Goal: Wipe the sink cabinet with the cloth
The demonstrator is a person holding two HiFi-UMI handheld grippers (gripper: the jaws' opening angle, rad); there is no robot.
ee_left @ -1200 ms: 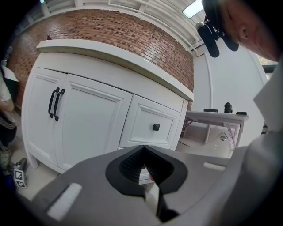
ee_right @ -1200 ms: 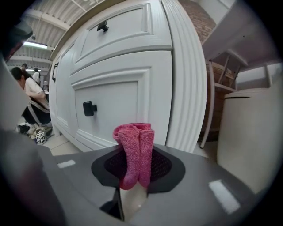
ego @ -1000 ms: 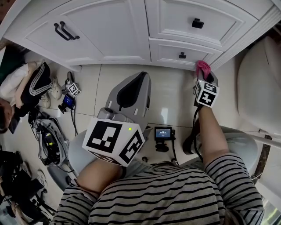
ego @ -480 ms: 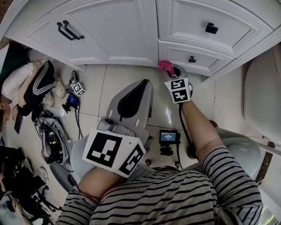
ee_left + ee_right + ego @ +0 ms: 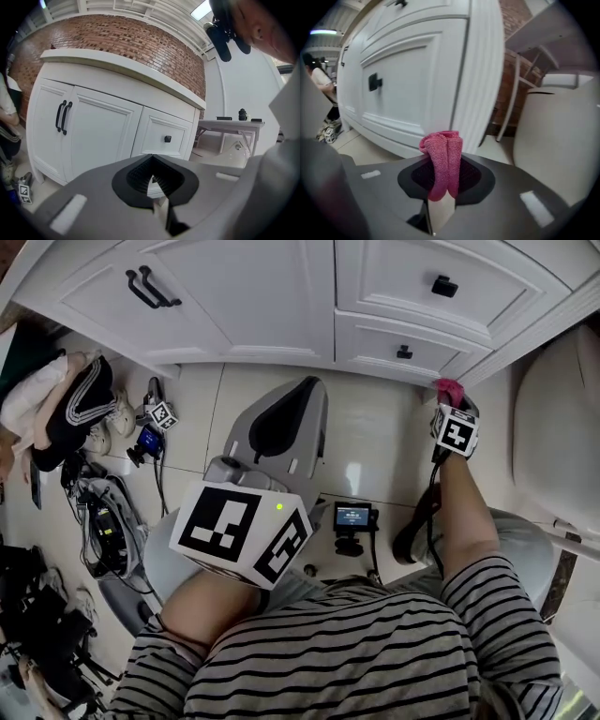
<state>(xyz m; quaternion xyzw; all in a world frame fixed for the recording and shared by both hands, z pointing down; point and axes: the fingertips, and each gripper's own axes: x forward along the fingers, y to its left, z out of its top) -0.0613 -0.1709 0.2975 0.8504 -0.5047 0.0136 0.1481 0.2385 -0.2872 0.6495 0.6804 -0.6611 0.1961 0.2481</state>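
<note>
A pink cloth (image 5: pixel 442 161) is clamped between the jaws of the right gripper (image 5: pixel 451 401), held near the lower right corner of the white sink cabinet (image 5: pixel 412 70). The left gripper (image 5: pixel 152 183) is closed on nothing, well back. Wiping seems in hand; next, the cloth should be pressed on and swept along.

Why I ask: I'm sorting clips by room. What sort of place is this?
Probably a bathroom, perhaps a staged one: a white sink cabinet with black handles, a tiled floor, a rounded white fixture beside it. Cables and gear lie on the floor.
</note>
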